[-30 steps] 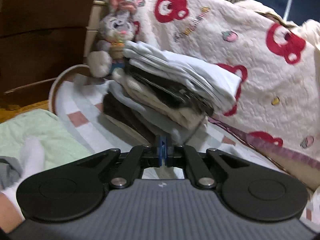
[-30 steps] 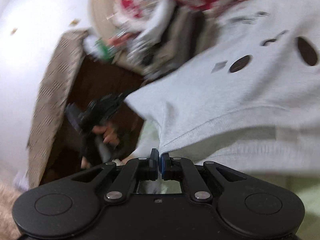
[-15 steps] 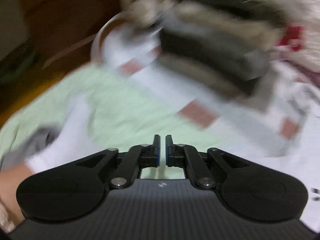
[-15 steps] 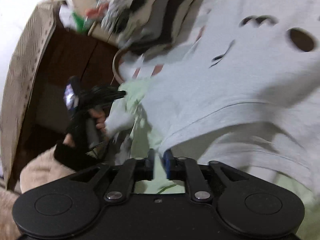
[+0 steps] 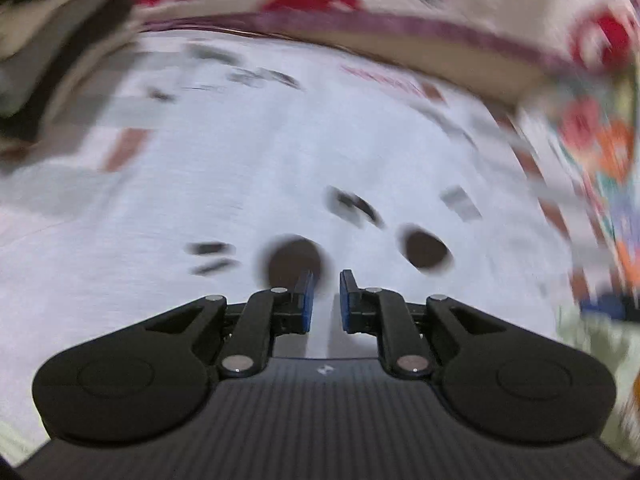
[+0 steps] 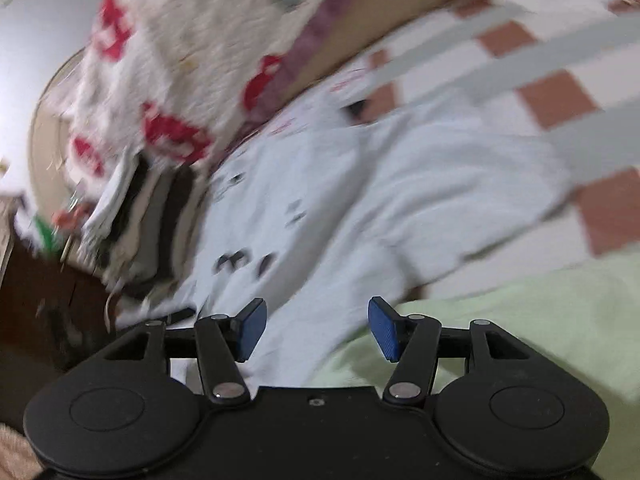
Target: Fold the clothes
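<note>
A pale grey-white sweatshirt (image 6: 360, 192) with dark printed marks lies spread and rumpled on the bed; it also fills the blurred left wrist view (image 5: 240, 168). My right gripper (image 6: 316, 326) is open wide and empty, just above the garment's near edge. My left gripper (image 5: 323, 300) is open a small way and empty, close over the sweatshirt near two dark round prints (image 5: 424, 246). A stack of folded clothes (image 6: 136, 216) stands at the left of the right wrist view.
A white quilt with red bears (image 6: 168, 80) rises behind the sweatshirt. The checked pink and grey sheet (image 6: 560, 92) lies to the right, a light green blanket (image 6: 520, 320) in front. Dark wooden furniture (image 6: 48, 304) is at the left.
My right gripper has opened and let go of the sweatshirt, which now lies on the bed. My left gripper swung right over the garment and opened slightly.
</note>
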